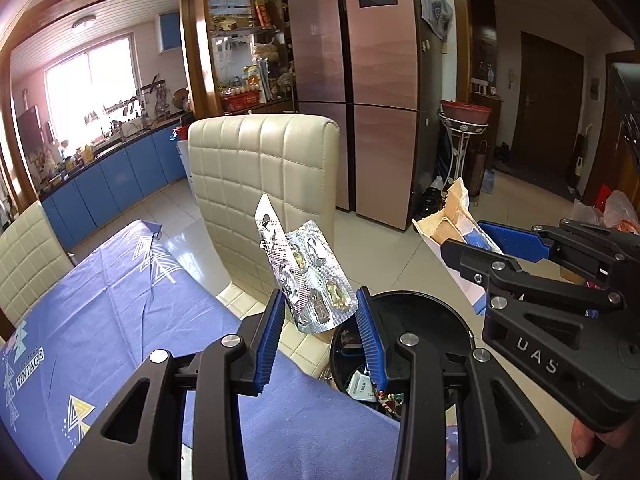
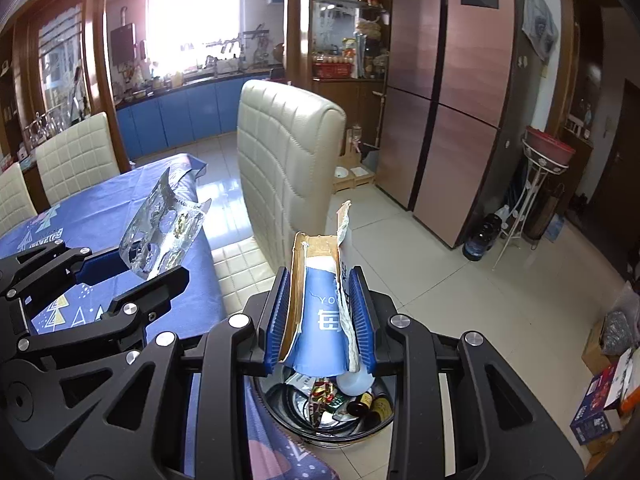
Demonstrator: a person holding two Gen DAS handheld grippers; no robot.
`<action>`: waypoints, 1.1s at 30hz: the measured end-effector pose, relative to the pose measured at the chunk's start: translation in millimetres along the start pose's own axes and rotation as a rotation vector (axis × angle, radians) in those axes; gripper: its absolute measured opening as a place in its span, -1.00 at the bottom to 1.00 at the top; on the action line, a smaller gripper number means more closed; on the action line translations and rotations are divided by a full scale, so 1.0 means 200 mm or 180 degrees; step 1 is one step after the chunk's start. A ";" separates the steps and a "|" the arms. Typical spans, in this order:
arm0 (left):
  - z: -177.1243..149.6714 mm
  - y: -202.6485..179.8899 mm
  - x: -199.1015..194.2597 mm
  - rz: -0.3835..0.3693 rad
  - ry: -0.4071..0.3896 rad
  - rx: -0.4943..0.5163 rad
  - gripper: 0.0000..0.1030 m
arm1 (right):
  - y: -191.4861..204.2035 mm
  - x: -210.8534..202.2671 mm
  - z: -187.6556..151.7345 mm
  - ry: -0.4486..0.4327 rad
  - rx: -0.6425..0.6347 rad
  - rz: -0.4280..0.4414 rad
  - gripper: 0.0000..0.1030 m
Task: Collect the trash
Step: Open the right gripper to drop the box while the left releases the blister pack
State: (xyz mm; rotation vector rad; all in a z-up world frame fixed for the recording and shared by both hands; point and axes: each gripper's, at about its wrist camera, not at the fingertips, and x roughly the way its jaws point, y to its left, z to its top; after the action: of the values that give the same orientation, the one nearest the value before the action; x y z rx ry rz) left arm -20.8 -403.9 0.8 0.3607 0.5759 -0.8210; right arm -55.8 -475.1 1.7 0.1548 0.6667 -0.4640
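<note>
The left tool [image 1: 320, 320] has its blue fingers partly apart and clamped on a silver blister pack [image 1: 306, 276], which sticks up bent and crumpled above the fingertips. In the right wrist view the same pack [image 2: 162, 232] shows at left, over the desk edge. The right tool [image 2: 320, 316] is closed on a torn box [image 2: 322, 304], blue and white outside, brown card inside, standing upright between the pads; the left wrist view shows that box [image 1: 456, 228] held out to the right.

Both tools hang above a round black bin [image 1: 424, 312] on the floor, just beside the desk. Looking down from the right wrist, the bin [image 2: 384, 420] holds wrappers, a white bottle, small dark bottles and paper.

The desk [image 1: 132, 332] wears a blue cloth printed with white and yellow triangle trees and the word VINTAGE. A cream quilted chair [image 1: 264, 184] stands at its far end, its seat next to the bin; another chair [image 1: 28, 248] is along the left side.

The floor [image 1: 384, 248] is pale glossy tile. Behind the chair stands a tall pink-copper fridge [image 1: 356, 60], with a wood-framed glass cabinet of food to its left. Farther left a kitchen has blue cupboards [image 1: 112, 184] under a bright window. Right of the fridge is a white wire stand bearing a red basin [image 1: 466, 112], then a dark door. Cartons lie on the floor at the far right in the right wrist view.
</note>
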 end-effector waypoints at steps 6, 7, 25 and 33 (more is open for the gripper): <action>0.03 -0.01 0.03 -0.0015 -0.0027 0.0029 -0.30 | -0.09 0.03 0.03 -0.0034 0.0106 -0.0072 -0.27; 0.03 0.00 0.04 -0.0011 -0.0026 0.0027 -0.30 | -0.11 0.03 0.04 -0.0036 0.0138 -0.0098 -0.27; 0.05 -0.12 0.11 -0.0200 0.0040 0.0137 -0.30 | -0.31 0.00 -0.06 -0.0009 0.0521 -0.0434 0.53; 0.07 -0.14 0.11 -0.0275 0.0031 0.0177 -0.29 | -0.33 -0.03 -0.09 -0.0004 0.0585 -0.0494 0.54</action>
State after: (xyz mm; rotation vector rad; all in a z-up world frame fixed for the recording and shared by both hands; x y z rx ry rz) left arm -26.0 -440.6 -3.9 0.3929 0.5817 -0.9203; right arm -100.0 -526.8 -8.1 0.2775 0.6369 -0.6751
